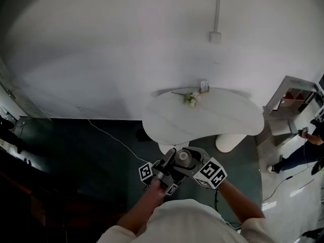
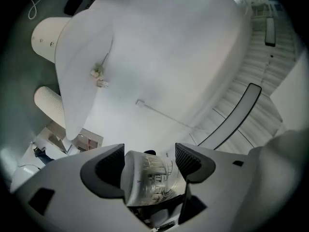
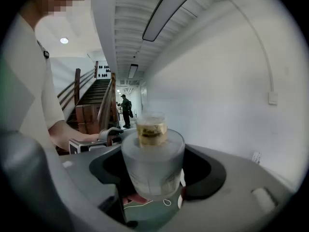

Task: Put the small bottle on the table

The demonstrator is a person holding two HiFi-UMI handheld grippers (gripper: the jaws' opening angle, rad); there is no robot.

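Observation:
A small frosted bottle [image 3: 152, 166] with an amber cap stands between the pads of my right gripper [image 3: 153, 153], cap pointing away from the camera. The pads sit against its sides. My left gripper [image 2: 148, 161] has a clear printed bottle body [image 2: 149, 178] pressed between its pads. I cannot tell whether it is the same bottle. In the head view, left gripper [image 1: 169, 162] and right gripper [image 1: 196, 160] meet in front of my chest around one bottle [image 1: 183, 158]. The white kidney-shaped table [image 1: 223, 120] lies ahead, beyond the grippers.
A small flower bunch [image 1: 191, 98] and a little holder [image 1: 204, 86] sit at the table's far edge. Two white stools [image 1: 230, 142] stand under its near side. A cable [image 1: 114, 138] crosses the dark floor. A person [image 1: 304, 151] and a shelf [image 1: 293, 97] are at right.

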